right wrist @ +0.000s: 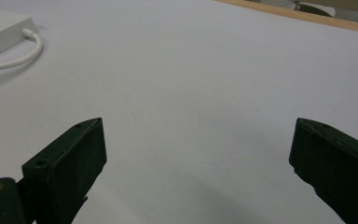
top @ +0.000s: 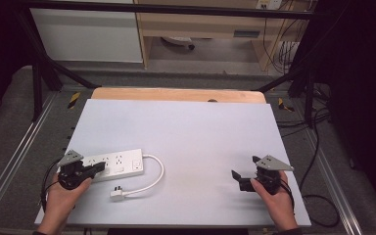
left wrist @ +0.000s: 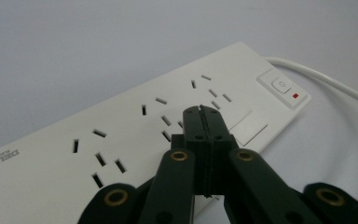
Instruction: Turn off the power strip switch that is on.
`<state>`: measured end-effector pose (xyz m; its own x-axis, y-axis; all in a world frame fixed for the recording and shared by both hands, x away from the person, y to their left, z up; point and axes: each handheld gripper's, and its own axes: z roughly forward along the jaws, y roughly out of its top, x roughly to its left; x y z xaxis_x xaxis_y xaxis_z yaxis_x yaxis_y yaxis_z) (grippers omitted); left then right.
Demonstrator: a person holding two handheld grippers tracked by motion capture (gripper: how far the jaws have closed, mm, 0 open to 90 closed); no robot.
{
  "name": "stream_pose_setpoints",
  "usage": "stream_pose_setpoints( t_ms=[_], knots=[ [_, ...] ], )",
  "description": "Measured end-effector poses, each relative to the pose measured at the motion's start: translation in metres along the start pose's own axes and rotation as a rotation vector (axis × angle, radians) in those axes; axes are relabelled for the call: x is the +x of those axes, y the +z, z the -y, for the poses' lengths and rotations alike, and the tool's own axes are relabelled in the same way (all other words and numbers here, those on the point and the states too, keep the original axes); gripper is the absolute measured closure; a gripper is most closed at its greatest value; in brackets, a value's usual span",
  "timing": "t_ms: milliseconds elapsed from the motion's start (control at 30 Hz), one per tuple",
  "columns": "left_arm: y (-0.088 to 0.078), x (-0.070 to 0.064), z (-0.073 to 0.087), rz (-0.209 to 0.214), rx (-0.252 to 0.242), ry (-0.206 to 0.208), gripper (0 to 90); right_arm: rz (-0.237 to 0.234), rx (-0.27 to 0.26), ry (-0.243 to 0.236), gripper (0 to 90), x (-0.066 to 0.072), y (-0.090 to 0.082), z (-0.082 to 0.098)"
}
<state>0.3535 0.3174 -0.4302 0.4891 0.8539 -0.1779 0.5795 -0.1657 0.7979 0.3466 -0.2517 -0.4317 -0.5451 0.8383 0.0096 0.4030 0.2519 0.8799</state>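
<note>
White power strip (left wrist: 135, 140) under left gripper (top: 99, 167), jaws together, maybe touching, right gripper (top: 245, 172) jaws wide apart.

High view: overhead, facing forward across the table (top: 186, 132).
Left gripper view: close over the power strip (left wrist: 135, 126).
Right gripper view: low; shares that strip, far-left beyond its claw.

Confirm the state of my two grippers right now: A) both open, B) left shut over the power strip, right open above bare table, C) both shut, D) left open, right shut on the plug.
B: in the left gripper view the left gripper has its jaws pressed together above the white power strip, while the right gripper shows its jaws wide apart with nothing between them above the table.
</note>
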Motion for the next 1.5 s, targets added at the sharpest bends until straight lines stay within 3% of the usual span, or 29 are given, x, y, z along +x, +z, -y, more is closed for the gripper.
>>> stream_pose_setpoints(
  t_ms=[467, 533, 867, 900, 1000, 1133, 1333, 1500],
  knots=[
    [0.004, -0.008, -0.007, 0.011, -0.044, 0.020, 90.0, 0.000, 0.001, 0.001, 4.3, 0.000, 0.000, 0.000],
    [0.004, -0.009, -0.008, -0.002, -0.053, 0.019, 81.2, 0.000, 0.002, 0.001, 4.3, 0.000, 0.000, 0.000],
    [0.004, -0.014, -0.011, 0.001, -0.115, 0.057, 66.8, -0.001, 0.004, 0.004, 4.3, 0.000, 0.001, 0.000],
    [0.003, -0.014, -0.011, -0.001, -0.121, 0.057, 61.3, 0.000, 0.004, 0.006, 4.3, 0.000, 0.001, 0.000],
    [0.003, -0.014, -0.011, -0.002, -0.132, 0.049, 58.6, 0.001, 0.003, 0.005, 4.3, 0.000, 0.000, 0.000],
    [0.002, -0.016, -0.014, -0.027, -0.179, 0.048, 46.6, 0.001, 0.002, 0.006, 4.3, 0.000, 0.000, 0.000],
    [-0.002, -0.019, -0.019, -0.049, -0.266, 0.025, 9.2, 0.001, 0.001, 0.005, 4.3, 0.000, 0.000, 0.000],
    [-0.008, -0.019, -0.021, -0.053, -0.330, 0.010, 6.2, 0.001, -0.001, 0.004, 4.3, 0.000, 0.000, 0.000]
  ],
)
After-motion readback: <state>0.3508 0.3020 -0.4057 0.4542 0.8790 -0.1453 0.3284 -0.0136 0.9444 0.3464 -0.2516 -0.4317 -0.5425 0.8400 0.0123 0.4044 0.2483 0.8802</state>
